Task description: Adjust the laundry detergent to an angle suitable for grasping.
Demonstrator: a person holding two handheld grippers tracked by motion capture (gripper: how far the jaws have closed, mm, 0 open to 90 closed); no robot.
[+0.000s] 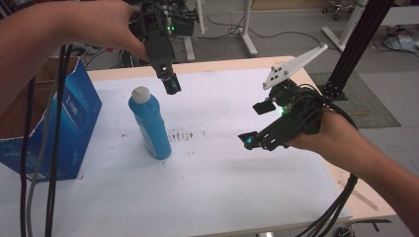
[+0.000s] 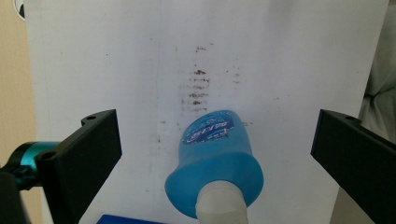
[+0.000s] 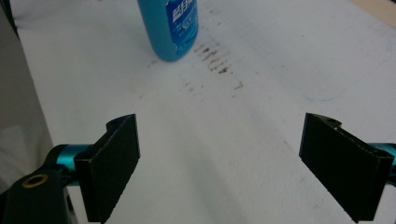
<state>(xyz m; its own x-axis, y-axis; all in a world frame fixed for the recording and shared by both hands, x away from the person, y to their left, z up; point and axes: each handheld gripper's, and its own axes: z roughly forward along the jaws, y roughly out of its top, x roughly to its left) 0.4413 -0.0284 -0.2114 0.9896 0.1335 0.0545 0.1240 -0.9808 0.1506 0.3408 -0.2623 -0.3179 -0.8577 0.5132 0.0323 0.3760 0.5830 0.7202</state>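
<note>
On the white worktop (image 1: 212,187) the blue bottle (image 1: 150,126) stands upright with its pale cap (image 1: 141,94) on, beside the blue carton (image 1: 74,118). We judge it smooth, rigid plastic, probably slippery and top-heavy if full, so we would grip the body just below the shoulder. Our left gripper (image 1: 171,85) hovers above it, jaws wide apart; our right gripper (image 1: 254,126) hangs well off to its side, jaws apart and empty.
</note>
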